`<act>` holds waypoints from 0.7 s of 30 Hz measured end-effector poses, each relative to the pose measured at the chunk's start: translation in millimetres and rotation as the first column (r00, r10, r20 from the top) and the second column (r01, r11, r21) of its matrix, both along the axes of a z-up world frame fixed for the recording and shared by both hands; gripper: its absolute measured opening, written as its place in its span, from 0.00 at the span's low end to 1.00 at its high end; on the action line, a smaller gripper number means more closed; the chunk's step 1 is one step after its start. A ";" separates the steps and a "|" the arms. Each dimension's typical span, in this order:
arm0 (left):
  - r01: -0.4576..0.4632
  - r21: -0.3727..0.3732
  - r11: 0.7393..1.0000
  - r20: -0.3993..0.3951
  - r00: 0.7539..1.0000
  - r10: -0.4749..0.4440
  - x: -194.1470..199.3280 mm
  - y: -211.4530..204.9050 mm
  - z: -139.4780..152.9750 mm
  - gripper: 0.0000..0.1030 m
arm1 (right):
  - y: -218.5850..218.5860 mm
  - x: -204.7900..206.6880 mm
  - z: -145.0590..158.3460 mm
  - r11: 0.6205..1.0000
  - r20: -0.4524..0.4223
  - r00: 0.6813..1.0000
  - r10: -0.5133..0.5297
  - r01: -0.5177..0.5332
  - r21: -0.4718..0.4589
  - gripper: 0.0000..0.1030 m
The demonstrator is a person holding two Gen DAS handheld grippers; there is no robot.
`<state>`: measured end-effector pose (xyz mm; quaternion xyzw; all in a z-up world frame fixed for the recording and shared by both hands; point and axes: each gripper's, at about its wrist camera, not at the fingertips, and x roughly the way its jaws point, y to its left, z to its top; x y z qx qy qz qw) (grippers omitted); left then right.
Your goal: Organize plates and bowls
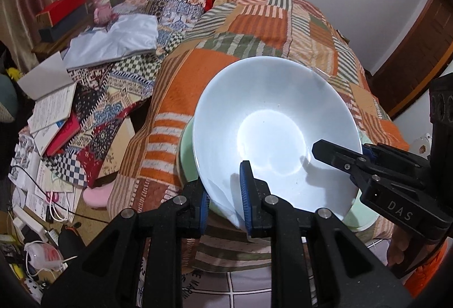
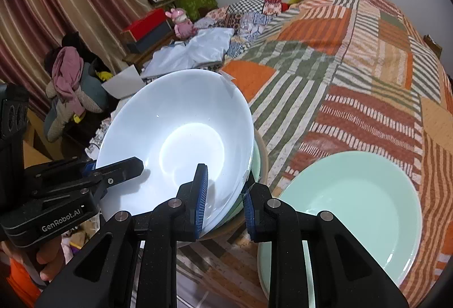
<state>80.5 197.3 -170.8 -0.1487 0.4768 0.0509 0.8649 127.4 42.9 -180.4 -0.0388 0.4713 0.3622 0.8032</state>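
Both grippers, left gripper [image 1: 226, 194] and right gripper [image 2: 225, 199], clamp the white bowl's [image 1: 271, 121] rim at the bed's [image 1: 181, 81] near edge; uneven lowering could clip the green plate [image 2: 348, 206].

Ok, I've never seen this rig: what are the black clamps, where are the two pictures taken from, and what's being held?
No robot here: a person carries a two-finger tool in each hand, with a camera looking along its fingers. The left tool shows in the left-wrist picture, the right tool in the right-wrist one; each view also catches the other tool. Both are shut on the rim of one white bowl, from opposite sides. The bowl is tilted above pale green dishes on a patchwork quilt. A separate green plate lies on the quilt beside them.
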 end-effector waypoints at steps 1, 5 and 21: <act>-0.001 -0.004 1.000 -0.005 1.000 0.001 0.2 1.6 -3.1 0.19 | 1.9 -0.6 -2.4 1.000 -0.007 1.000 0.001 -0.001 -0.004 0.20; -0.003 -0.011 1.000 -0.016 1.000 0.003 1.1 4.8 -10.3 0.19 | 5.0 -1.4 -8.3 1.000 -0.024 1.000 0.003 -0.003 -0.015 0.21; -0.004 -0.030 1.000 -0.032 0.999 0.003 5.6 11.3 -24.7 0.19 | 9.4 0.2 -16.2 0.999 -0.058 0.998 0.022 -0.025 -0.040 0.21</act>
